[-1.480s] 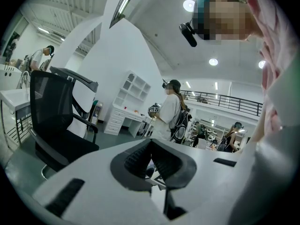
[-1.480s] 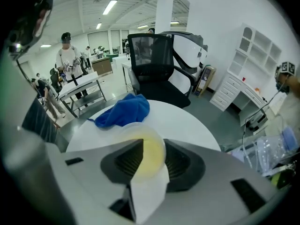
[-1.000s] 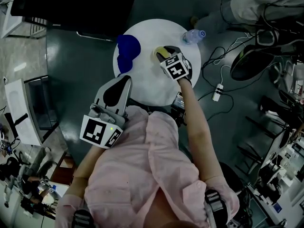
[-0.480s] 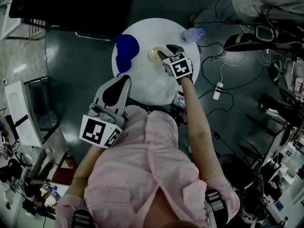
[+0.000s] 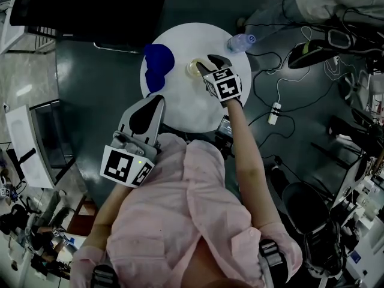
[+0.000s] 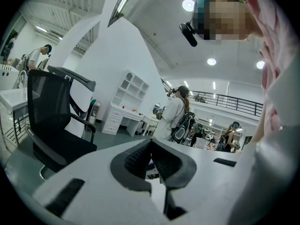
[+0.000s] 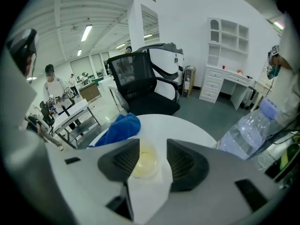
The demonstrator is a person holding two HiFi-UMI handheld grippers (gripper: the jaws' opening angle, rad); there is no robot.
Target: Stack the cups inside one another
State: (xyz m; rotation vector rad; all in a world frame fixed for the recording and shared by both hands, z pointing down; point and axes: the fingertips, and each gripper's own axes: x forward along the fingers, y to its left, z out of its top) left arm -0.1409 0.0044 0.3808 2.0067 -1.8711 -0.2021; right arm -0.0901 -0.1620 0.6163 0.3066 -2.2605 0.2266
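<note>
A pale yellowish cup (image 5: 193, 68) stands on the round white table (image 5: 180, 107), just right of a blue cloth (image 5: 157, 65). My right gripper (image 5: 207, 63) is open at the cup, reaching from the near right. In the right gripper view the cup (image 7: 145, 162) sits between the two spread jaws of that gripper (image 7: 152, 150), with a gap on each side. I make out only this one cup. My left gripper (image 5: 158, 102) hangs back near my body at the table's near edge; in the left gripper view it (image 6: 151, 143) is shut, with nothing between its pads, and points out into the room.
A clear plastic water bottle (image 5: 241, 42) lies at the table's far right rim, also in the right gripper view (image 7: 248, 130). A black office chair (image 7: 140, 86) stands beyond the table. Cables and a power strip (image 5: 274, 114) lie on the floor to the right.
The right gripper has shifted slightly, and more of the cup now shows at the left of its jaws. The left gripper has stayed where it was.
</note>
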